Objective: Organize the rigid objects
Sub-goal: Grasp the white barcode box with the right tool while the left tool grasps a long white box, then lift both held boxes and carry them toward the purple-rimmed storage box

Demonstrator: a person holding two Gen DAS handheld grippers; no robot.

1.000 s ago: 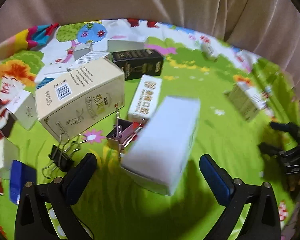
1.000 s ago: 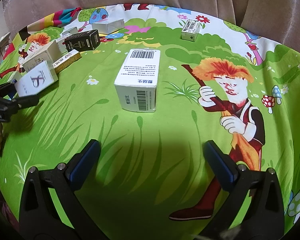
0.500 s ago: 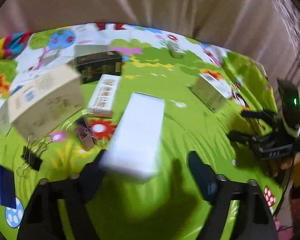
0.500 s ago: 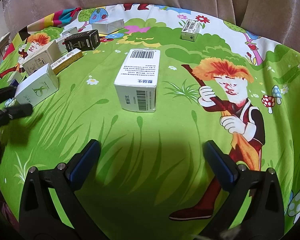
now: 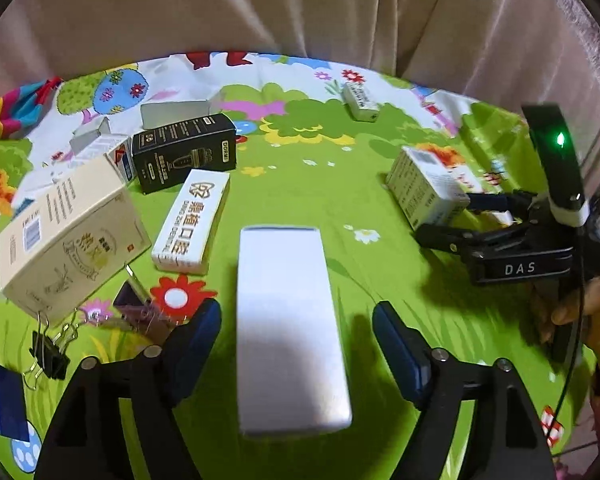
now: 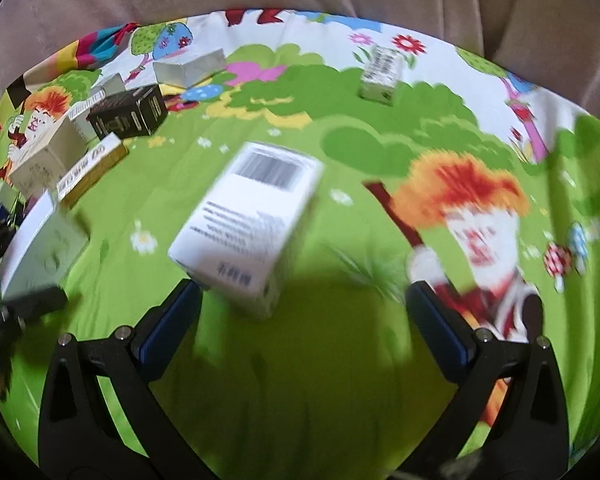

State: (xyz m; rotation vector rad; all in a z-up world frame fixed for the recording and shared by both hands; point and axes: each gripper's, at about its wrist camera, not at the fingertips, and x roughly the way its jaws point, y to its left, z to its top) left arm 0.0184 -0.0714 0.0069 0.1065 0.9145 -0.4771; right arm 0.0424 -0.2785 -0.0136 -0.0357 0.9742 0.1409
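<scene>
My left gripper (image 5: pixel 297 332) is open, its blue pads on either side of a plain white box (image 5: pixel 288 320) that lies lengthwise between them without touching; this box also shows at the left of the right wrist view (image 6: pixel 40 248). My right gripper (image 6: pixel 303 312) is open, close in front of a white barcode box (image 6: pixel 248 216), which is blurred and lies between the pads' line and the far side. The same barcode box (image 5: pixel 424 190) shows in the left wrist view beside my right gripper (image 5: pixel 452 220).
A cartoon-print green cloth (image 5: pixel 300 184) covers the table. At left lie a beige box (image 5: pixel 66 236), a white lettered box (image 5: pixel 192 220), a black box (image 5: pixel 184 152), binder clips (image 5: pixel 50 350) and a blue item (image 5: pixel 4 400). A small box (image 6: pixel 382 74) lies at the back. A beige curtain hangs behind.
My left gripper has swung right and centred on the white box, closing in around it. My right gripper has moved forward toward the barcode box, with motion blur now.
</scene>
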